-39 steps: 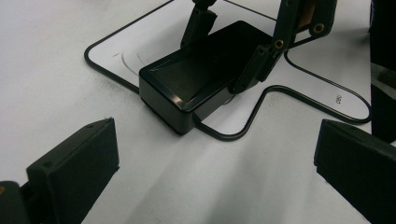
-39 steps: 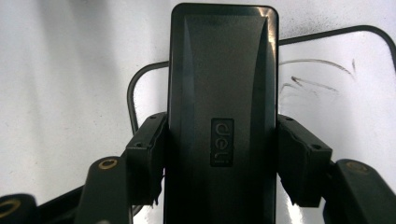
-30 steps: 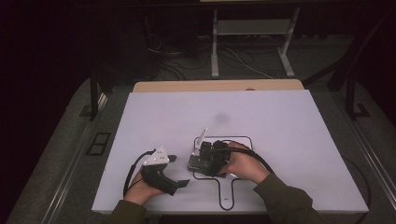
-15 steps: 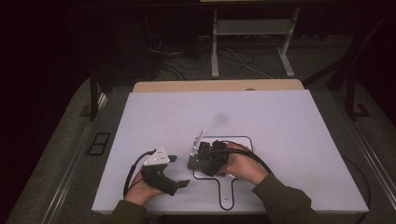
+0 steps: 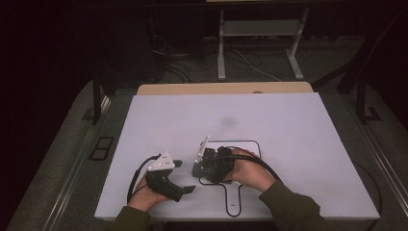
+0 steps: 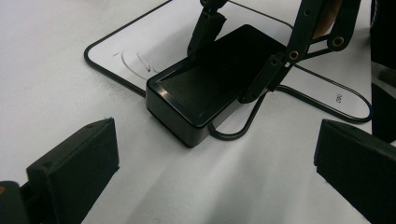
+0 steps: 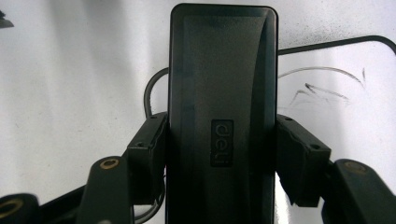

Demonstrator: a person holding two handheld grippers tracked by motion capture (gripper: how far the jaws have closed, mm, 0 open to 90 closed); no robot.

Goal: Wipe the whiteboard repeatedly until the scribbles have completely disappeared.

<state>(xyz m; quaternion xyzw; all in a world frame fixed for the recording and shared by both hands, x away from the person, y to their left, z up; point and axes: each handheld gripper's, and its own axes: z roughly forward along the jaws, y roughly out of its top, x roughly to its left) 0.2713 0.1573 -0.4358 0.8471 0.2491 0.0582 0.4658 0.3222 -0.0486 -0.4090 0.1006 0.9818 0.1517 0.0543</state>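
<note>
A black oblong eraser (image 7: 222, 93) marked "deli" is clamped by its long sides in my right gripper (image 7: 222, 158), which is shut on it. In the left gripper view the eraser (image 6: 210, 84) sits low across the edge of a small black-rimmed whiteboard (image 6: 154, 46) that carries faint pen marks (image 7: 317, 86). From above, the right gripper (image 5: 208, 163) is over the whiteboard's (image 5: 250, 147) left part. My left gripper (image 5: 185, 176) rests on the table just left of it, open and with nothing between its jaws, pointing at the eraser.
The whiteboard's handle (image 5: 233, 199) points toward the table's near edge. The white table (image 5: 288, 125) stretches bare behind and to the right. A wooden board edge (image 5: 226, 88) lies at the far side, with floor cables beyond.
The right gripper with the eraser has shifted slightly to the left over the whiteboard's edge. The left hand has kept still.
</note>
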